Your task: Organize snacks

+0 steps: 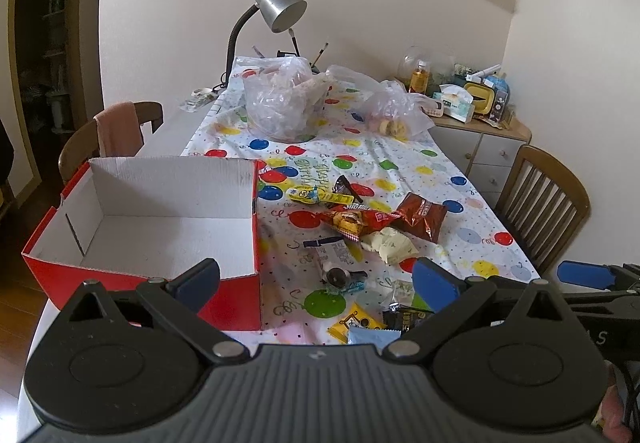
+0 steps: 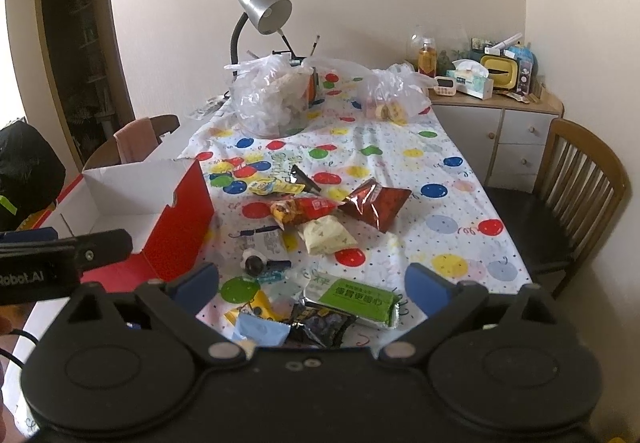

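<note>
Both grippers, left gripper [image 1: 316,279] and right gripper [image 2: 312,281], hover spread wide and empty near the snack packets [image 2: 344,207], probably so packets go into the empty red box [image 1: 240,295].

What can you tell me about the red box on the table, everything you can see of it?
The red box is an open cardboard carton, red outside and plain white inside, with no lid on it. It looks empty. It stands upright on the left side of the table, its right wall beside the balloon-print tablecloth. A small notch is cut in the rim of that wall. No snack and no gripper touches it.
</note>
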`<state>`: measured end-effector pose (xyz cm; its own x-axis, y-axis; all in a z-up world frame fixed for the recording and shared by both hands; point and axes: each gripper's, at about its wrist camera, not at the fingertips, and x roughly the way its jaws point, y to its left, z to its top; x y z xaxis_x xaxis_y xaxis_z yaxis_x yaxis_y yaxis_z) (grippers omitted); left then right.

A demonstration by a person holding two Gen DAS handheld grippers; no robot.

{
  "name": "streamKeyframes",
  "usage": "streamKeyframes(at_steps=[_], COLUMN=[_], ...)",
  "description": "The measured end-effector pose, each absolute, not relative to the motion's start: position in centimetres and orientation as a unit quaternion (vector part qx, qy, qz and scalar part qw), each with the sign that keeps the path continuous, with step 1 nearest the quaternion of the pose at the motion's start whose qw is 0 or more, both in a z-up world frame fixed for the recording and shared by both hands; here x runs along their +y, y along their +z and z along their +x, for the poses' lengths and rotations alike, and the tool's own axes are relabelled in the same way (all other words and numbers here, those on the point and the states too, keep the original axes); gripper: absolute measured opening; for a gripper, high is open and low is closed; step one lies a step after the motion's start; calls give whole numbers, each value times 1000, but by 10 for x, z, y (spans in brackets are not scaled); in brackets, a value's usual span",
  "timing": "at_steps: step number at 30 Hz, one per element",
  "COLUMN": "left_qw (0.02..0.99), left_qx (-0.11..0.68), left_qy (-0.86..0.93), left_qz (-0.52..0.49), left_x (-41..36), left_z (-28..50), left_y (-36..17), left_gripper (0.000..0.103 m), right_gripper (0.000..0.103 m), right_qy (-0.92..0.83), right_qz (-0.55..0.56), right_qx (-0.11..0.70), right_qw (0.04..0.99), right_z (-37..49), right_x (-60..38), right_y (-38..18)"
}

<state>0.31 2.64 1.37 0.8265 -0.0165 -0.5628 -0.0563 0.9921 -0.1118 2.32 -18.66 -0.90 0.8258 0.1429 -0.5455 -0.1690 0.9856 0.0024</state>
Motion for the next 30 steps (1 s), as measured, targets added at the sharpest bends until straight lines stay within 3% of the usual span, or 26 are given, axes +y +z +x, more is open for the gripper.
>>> streamKeyframes(at_steps=[30], left_qw=[955], left_qx=[288], left_qy=[-17], left_qz=[-65], left_x=[32], left_z=[5], left_y=[17], left_gripper=[103], right_gripper=[98], right_qy=[65], right_qz=[-26], right_qx=[272], right_qw=[960], right_z=[18], right_x=[-181], right_y=[-7])
